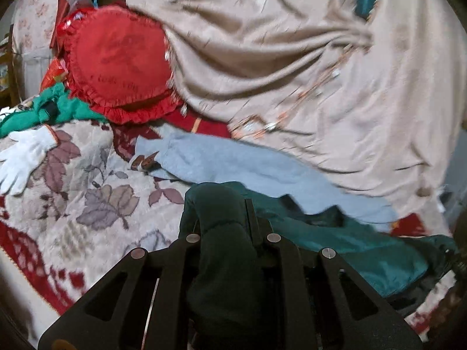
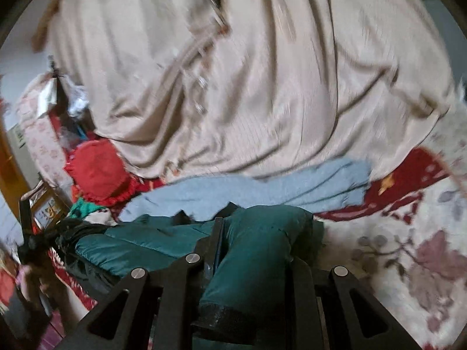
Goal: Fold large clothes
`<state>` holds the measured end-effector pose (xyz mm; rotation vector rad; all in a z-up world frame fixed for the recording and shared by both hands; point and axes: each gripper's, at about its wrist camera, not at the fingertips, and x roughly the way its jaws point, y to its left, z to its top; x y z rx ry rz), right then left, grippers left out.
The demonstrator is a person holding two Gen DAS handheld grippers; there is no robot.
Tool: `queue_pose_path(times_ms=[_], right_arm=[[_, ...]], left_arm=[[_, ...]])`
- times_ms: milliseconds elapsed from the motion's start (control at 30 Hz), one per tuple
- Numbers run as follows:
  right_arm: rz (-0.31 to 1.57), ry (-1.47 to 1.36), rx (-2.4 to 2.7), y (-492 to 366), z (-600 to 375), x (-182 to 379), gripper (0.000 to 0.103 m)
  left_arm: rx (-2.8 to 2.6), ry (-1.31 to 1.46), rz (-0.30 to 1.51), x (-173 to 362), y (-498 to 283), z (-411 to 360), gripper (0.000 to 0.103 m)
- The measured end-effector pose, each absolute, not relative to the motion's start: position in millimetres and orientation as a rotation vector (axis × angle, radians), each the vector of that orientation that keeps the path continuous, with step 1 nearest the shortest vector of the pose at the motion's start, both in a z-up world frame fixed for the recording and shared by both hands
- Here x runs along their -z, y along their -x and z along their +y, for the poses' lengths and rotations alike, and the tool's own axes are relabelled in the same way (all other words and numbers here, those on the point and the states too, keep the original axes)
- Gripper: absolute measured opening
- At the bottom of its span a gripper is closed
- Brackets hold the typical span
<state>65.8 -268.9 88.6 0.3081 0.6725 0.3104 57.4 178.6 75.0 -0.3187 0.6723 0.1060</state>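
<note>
A dark teal padded jacket lies on the floral bed blanket. My left gripper is shut on a bunched fold of the jacket, which drapes back over the jaws. My right gripper is shut on another part of the same jacket, likely a sleeve, with the cuff hanging over the mount. The jacket spans between the two grippers, low over the blanket.
A light blue garment lies just beyond the jacket; it also shows in the right wrist view. A large beige cloth is heaped behind. A red round cushion, green cloth and white glove lie left.
</note>
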Motion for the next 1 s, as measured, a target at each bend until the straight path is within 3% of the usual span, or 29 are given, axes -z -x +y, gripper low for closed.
queue_pose_path(times_ms=[267,500,633,700,767,867,1000], right_arm=[[0.856,-0.350,-0.218,-158,-264,-9,0.018],[0.921,-0.401,-0.218,-176,-264,15,0.023],[0.926,-0.490,-0.230,-162,-272,5,0.036],[0.911,-0.563,-0.271,-154,-277,0,0.051],[0.876,-0.644,-0.304,-143,-286,-8,0.084],[0.782,-0.666,-0.323,-123,-295,-29,0.084],[0.666,-0.539,-0.340,-100,-288,-58,0.084]], left_arm=[[-0.225,0.370,0.797,5,-132,191,0.020],[-0.221,0.368,0.773,18,-146,188,0.024],[-0.117,0.456,0.793,12,-143,202,0.041],[-0.074,0.483,0.821,5,-141,206,0.049],[-0.034,0.516,0.839,-7,-137,212,0.056],[-0.013,0.549,0.795,-29,-124,223,0.070],[-0.034,0.552,0.678,-63,-107,236,0.075]])
